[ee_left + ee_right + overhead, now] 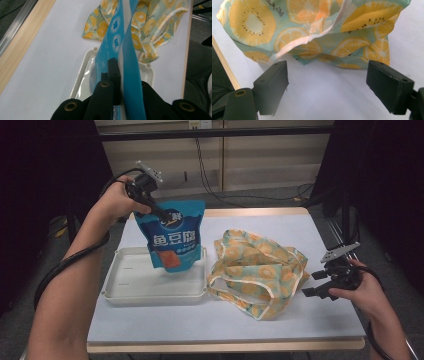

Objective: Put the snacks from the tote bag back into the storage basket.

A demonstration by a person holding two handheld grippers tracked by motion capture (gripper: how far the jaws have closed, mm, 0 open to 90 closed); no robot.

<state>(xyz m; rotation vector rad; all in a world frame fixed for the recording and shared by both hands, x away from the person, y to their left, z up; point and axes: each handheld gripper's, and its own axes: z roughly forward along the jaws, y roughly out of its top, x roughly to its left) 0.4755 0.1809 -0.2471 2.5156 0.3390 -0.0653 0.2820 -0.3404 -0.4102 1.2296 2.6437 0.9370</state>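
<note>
The left tongs (159, 213), at the upper left of the high view, were clamped on the top edge of a blue snack pouch (172, 237). The pouch hung upright from that grip, left of centre in the frame, with its lower edge over the far right part of a white tray (125, 287); whether the pouch touched the tray floor could not be determined. In the left gripper view, the pouch (130, 75) ran edge-on up the middle of the frame, pinched between the two black jaws at the bottom, with the tray (83, 72) beneath it. A fruit-print cloth bag (257, 270) lay crumpled on the desk (200, 322) at the centre right of the high view, just beside the right side of the tray. The right tongs (320, 284), at the right edge of the high view, sat low near the right side of the bag, jaws spread wide and holding nothing. In the right gripper view, the bag (312, 30) occupied the upper part of the frame, just beyond the two separated jaws.
</note>
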